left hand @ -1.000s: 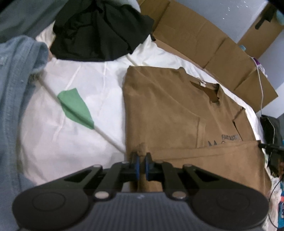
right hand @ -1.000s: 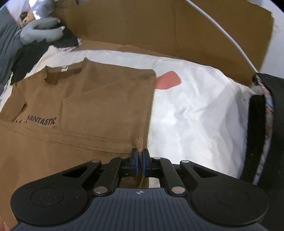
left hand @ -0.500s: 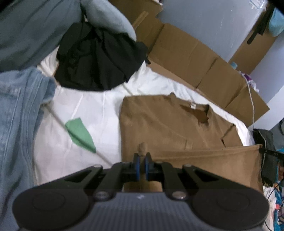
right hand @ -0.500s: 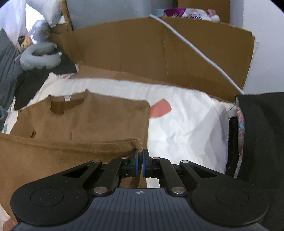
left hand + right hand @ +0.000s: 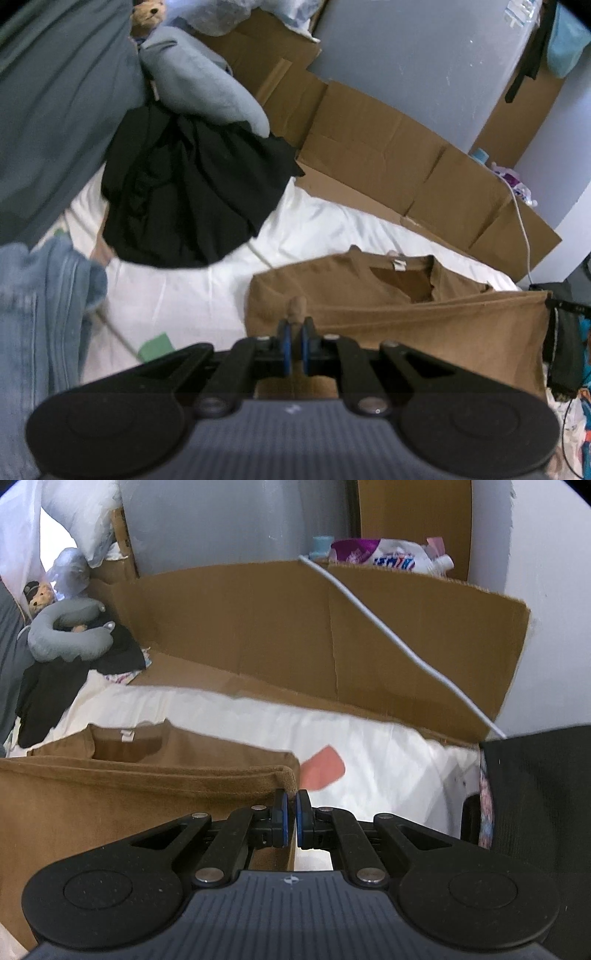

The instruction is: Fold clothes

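A brown T-shirt [image 5: 332,288] lies on the white sheet with its collar toward the cardboard. Its lower hem is lifted off the bed and stretched between the two grippers. My left gripper [image 5: 295,332] is shut on the hem's left corner, a nub of brown cloth poking out above its blue pads. In the right wrist view the same brown T-shirt [image 5: 110,797] hangs as a raised band, and my right gripper [image 5: 291,805] is shut on its right corner. The raised hem hides the shirt's chest print.
A black garment [image 5: 192,192] lies heaped at the bed's far left, jeans [image 5: 33,302] at the near left. Flattened cardboard [image 5: 332,635] lines the wall behind the bed. A green mark [image 5: 157,345] and a pink mark [image 5: 323,771] show on the sheet [image 5: 388,768]. A dark chair back [image 5: 535,812] stands at right.
Both grippers have risen with the hem pinched, lifting the shirt's lower part off the sheet; the raised cloth now covers the chest print and more of the wall shows.
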`<state>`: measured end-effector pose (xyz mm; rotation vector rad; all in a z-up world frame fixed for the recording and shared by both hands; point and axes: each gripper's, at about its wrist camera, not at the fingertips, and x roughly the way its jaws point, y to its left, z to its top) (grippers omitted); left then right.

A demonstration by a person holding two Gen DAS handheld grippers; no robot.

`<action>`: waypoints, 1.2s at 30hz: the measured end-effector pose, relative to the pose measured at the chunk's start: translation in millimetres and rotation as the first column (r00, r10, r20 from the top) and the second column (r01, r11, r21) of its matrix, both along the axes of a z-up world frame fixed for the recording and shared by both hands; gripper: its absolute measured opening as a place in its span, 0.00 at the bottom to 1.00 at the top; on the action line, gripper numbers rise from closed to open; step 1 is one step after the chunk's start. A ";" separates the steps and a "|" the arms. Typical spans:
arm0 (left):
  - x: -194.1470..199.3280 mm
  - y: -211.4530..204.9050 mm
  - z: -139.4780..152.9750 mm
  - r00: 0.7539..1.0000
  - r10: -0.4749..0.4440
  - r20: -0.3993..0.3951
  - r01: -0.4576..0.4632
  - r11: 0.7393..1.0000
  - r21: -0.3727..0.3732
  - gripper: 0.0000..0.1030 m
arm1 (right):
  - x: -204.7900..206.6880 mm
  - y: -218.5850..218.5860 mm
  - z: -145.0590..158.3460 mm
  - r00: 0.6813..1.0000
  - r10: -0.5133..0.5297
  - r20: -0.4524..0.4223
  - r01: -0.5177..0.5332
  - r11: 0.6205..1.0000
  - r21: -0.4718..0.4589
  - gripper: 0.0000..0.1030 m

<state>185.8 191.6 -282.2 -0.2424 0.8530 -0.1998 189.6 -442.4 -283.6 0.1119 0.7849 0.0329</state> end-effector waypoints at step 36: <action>123.8 -11.4 -19.2 0.997 -0.026 -0.068 0.036 0.988 0.150 0.05 | 134.8 13.9 -34.4 0.991 -0.072 -0.110 0.066 0.996 -0.057 0.03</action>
